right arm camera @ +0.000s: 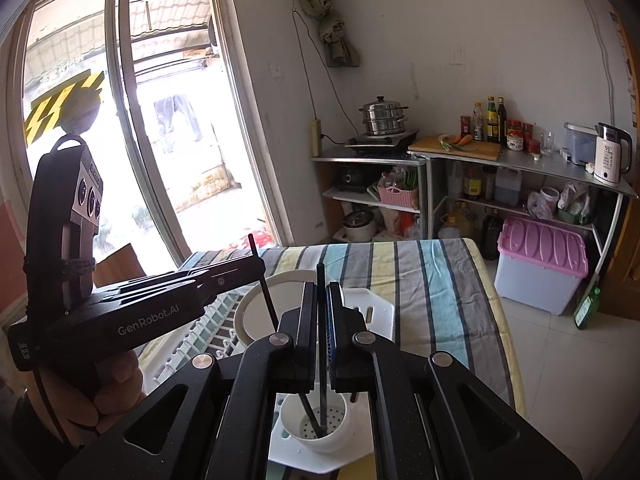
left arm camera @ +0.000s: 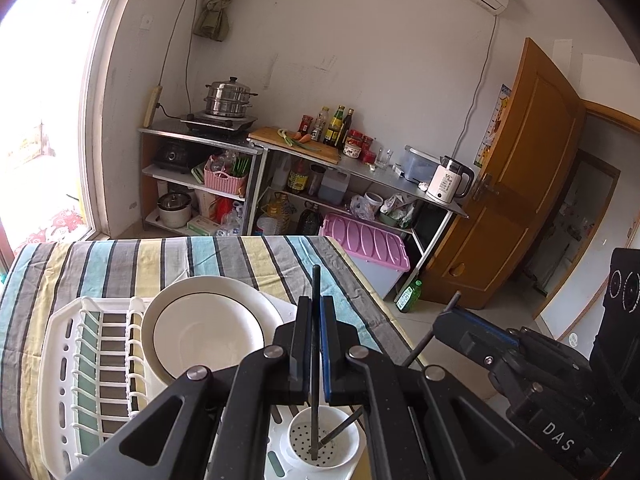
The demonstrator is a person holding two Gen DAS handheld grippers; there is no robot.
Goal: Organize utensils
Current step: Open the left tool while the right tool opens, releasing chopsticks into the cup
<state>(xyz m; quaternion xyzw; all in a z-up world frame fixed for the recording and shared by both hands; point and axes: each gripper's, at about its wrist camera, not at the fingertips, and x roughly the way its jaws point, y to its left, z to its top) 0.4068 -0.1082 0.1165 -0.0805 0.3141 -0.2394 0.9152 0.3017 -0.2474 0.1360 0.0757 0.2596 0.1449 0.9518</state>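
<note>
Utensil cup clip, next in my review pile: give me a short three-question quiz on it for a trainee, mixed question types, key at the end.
1. True or false: each gripper is shut on a dark chopstick, the left gripper and the right gripper alike.
2. Multiple choice: where do the lower ends of the chopsticks reach? A) the bowl B) the perforated white utensil cup C) the striped cloth
3. Short answer: what sits in the white dish rack beside the cup?

Key: 1 true. 2 B. 3 a white bowl with a dark rim line, leaning in the rack.
</note>
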